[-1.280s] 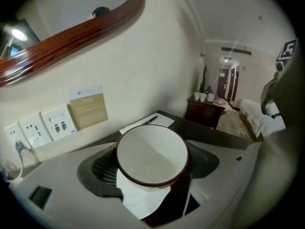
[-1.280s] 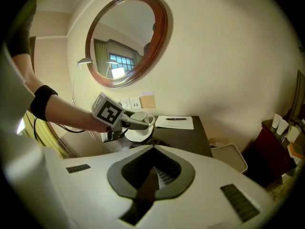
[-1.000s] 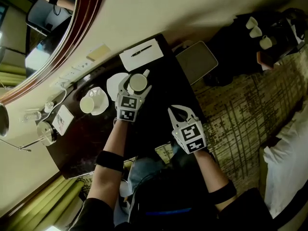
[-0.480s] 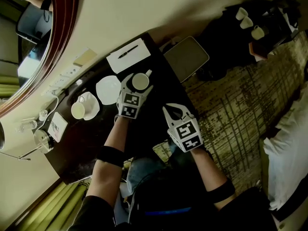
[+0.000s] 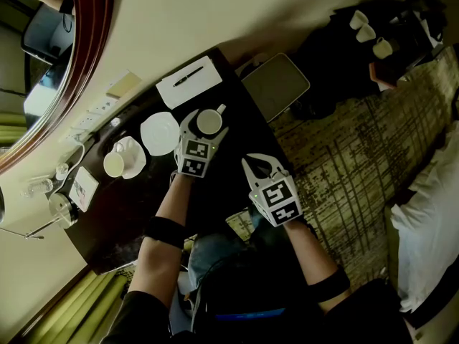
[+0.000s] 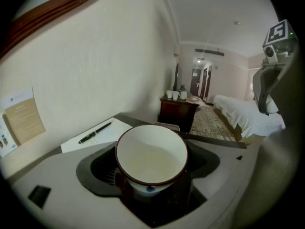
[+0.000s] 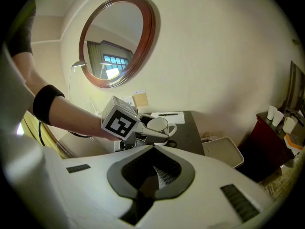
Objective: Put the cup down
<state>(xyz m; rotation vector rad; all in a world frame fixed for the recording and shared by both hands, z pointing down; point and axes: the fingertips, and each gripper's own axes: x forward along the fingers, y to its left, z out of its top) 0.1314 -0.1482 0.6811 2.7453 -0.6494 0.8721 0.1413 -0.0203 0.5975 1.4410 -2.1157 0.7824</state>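
Cup (image 5: 209,122), white, dark rim: was clamped betw. jaws of left gripper (image 5: 206,117), over desk (image 5: 143,206), just beside empty saucer (image 5: 160,132). Right gripper (image 5: 259,165): jaws were together, nothing betw. them, farther from saucer. Notepad (image 5: 188,82) w/ pen: lay near saucer, wall side.

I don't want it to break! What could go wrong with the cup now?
1. The left hand-held gripper holds the cup at the desk, and I can't tell if it rests yet. Letting go early might tip or chip it.
2. The handle sticks out by one jaw, so pulling away could snag it.
3. The saucer lies close, and a sideways slide might knock it.
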